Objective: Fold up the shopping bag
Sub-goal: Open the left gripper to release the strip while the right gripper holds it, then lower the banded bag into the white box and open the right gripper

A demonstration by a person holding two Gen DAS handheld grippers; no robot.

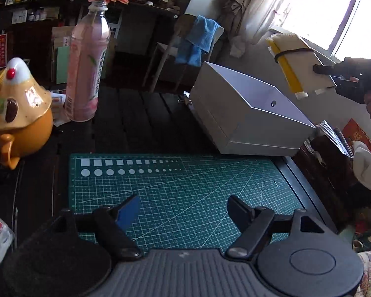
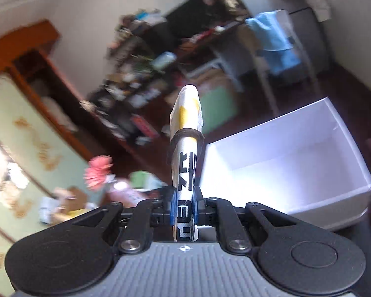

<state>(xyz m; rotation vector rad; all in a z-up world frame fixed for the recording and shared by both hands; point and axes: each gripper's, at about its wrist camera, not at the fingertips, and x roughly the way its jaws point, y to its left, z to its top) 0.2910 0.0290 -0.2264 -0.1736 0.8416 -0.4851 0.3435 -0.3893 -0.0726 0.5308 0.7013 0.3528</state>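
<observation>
Right wrist view shows your right claw (image 2: 184, 208) clamped on the banded folded bag (image 2: 186, 133) beside the white box's (image 2: 309, 148) rim, while your left claw (image 1: 183, 209) gapes empty over the cutting mat (image 1: 185, 183).

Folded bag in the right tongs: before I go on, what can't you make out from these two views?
- Folded bag, right wrist view: seen edge-on, so its faces are hidden; the print is only partly readable.
- White box, left wrist view: the near walls hide its floor.
- Right tongs, left wrist view: small, dark against the window glare; the frame edge cuts off the hand.
- Shelves, right wrist view: motion blur.
- Left tongs: open over the cutting mat.
</observation>
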